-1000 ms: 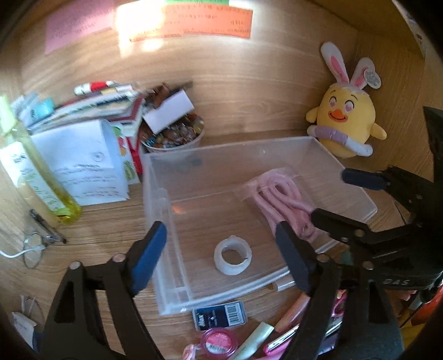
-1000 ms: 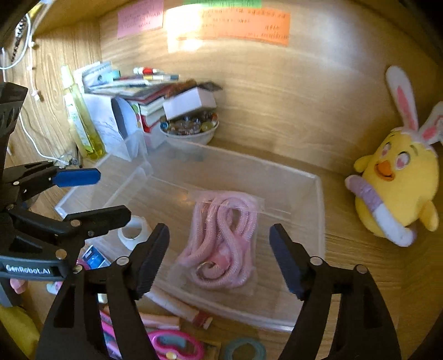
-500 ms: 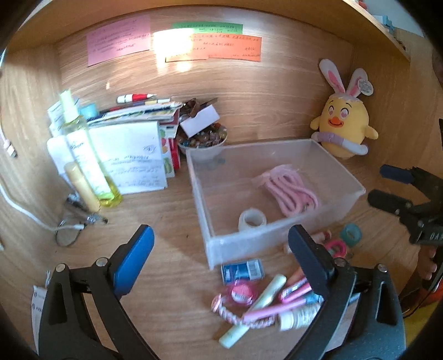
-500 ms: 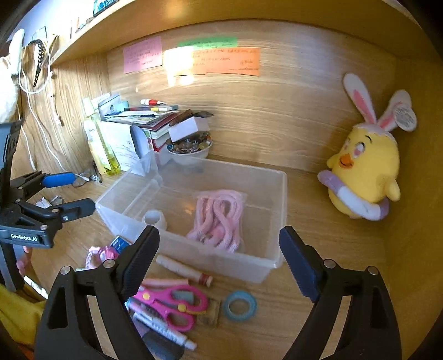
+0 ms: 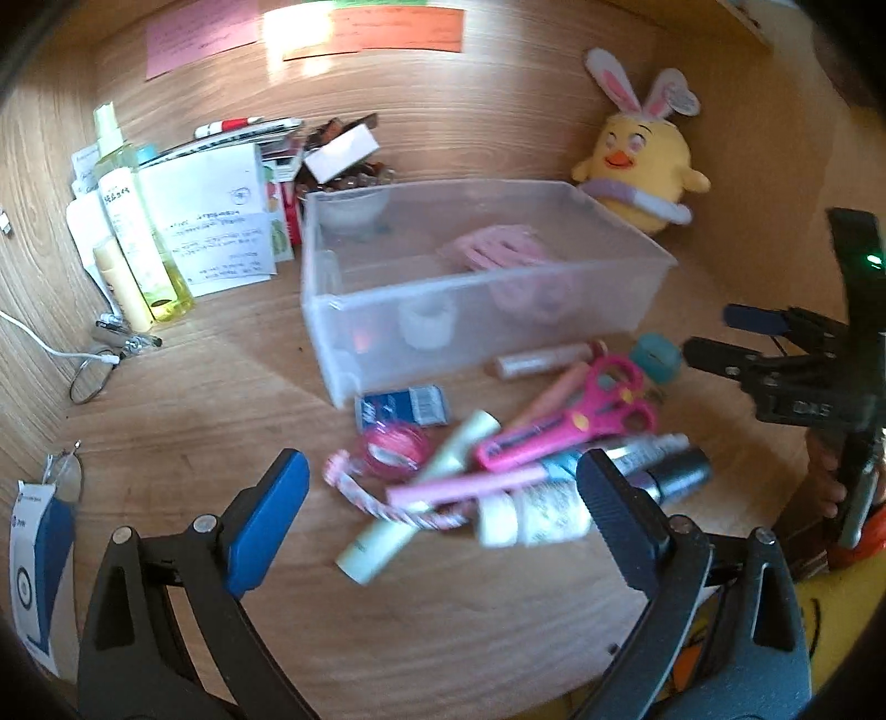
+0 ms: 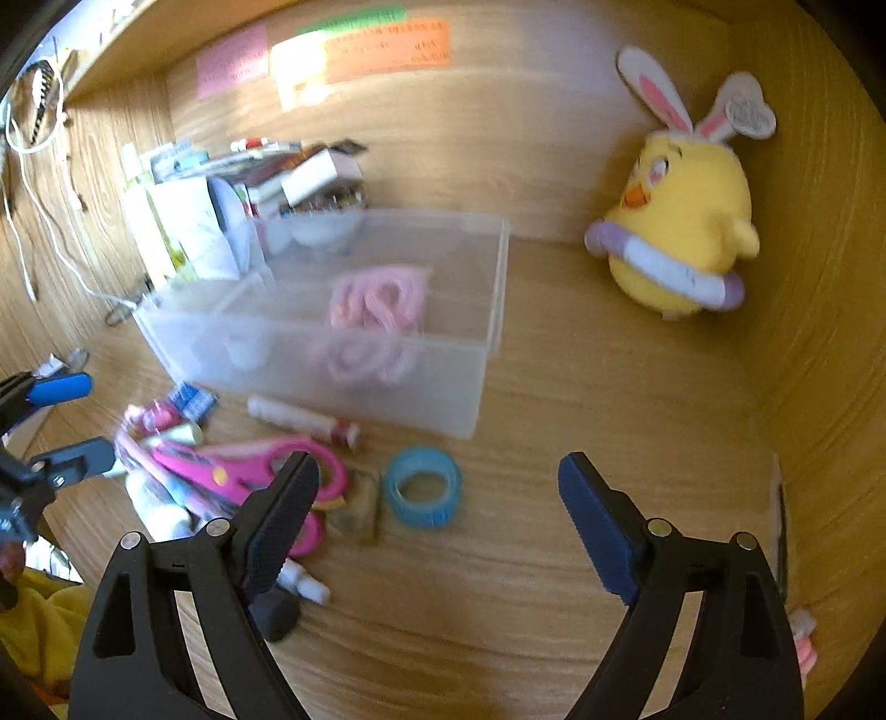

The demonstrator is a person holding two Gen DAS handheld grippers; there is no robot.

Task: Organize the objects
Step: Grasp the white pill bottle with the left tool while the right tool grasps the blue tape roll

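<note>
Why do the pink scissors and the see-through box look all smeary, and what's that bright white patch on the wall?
Right wrist view: pink scissors and clear box are smeared by motion blur. Left wrist view: scissors sharper, still soft. The bright patch is glare washing out the sticky notes in both views. Fisheye lenses bend the desk edges.

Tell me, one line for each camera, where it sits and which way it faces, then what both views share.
Left wrist: sits behind the open left gripper, facing down and forward at the clutter pile; the right gripper and fingers show at right.
Right wrist: sits behind the open right gripper, facing the blue tape ring; the left gripper shows at left.
Shared: clear bin, pink scissors, yellow plush chick.
</note>
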